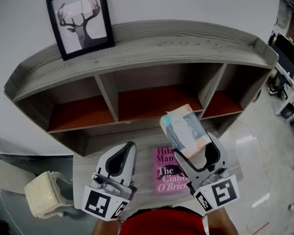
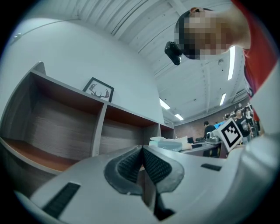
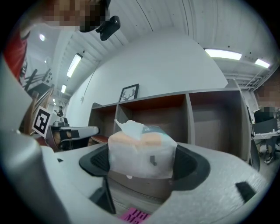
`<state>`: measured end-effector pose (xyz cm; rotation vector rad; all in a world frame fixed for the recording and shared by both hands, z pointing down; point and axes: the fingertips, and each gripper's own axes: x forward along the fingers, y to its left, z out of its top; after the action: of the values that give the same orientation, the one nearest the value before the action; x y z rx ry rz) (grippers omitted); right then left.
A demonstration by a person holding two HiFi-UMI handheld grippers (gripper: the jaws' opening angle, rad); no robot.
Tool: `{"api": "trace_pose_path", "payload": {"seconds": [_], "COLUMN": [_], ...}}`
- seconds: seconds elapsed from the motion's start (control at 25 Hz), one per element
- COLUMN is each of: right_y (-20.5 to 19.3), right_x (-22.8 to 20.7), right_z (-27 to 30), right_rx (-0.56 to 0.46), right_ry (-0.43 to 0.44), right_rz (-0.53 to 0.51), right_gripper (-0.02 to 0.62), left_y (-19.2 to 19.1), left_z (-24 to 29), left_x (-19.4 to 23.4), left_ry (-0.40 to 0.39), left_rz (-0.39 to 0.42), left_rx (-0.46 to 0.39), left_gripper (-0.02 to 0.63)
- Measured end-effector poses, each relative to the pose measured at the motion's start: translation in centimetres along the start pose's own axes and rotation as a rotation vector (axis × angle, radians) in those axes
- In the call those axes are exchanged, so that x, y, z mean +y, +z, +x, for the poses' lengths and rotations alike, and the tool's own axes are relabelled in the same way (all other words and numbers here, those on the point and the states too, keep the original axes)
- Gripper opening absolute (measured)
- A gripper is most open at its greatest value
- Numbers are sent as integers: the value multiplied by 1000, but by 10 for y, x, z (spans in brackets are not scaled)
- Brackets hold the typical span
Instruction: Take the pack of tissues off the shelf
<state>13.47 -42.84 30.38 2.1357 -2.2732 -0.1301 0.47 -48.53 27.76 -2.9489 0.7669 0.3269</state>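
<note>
Grey wooden shelf (image 1: 148,45) at back; the pack of tissues (image 1: 183,131) is out in front of it, above a pink book (image 1: 164,173), clamped in the right gripper (image 1: 194,147). The left gripper (image 1: 120,159) has its fingers pressed together, empty

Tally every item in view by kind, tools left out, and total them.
pack of tissues: 1
book: 1
framed picture: 1
cream textured object: 1
shelf unit: 1
Total: 5

pink book (image 1: 164,173) cover, "hila", "man", "the gian", "o'brien", partly covered, pack of tissues (image 1: 185,130) print illegible
</note>
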Motion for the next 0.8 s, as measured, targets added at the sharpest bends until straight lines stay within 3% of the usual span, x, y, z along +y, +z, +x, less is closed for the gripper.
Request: {"api": "trace_pose_path", "payload": {"seconds": [0.8], "right_y": [-4], "right_x": [12], "right_z": [0], "right_rx": [-4], "right_ry": [39], "right_rz": [-24], "right_gripper": [390], "left_y": [-3], "left_z": [-2], "left_x": [-3], "left_ry": [18], "left_rz": [9], "left_rx": [9], "left_gripper": [9]}}
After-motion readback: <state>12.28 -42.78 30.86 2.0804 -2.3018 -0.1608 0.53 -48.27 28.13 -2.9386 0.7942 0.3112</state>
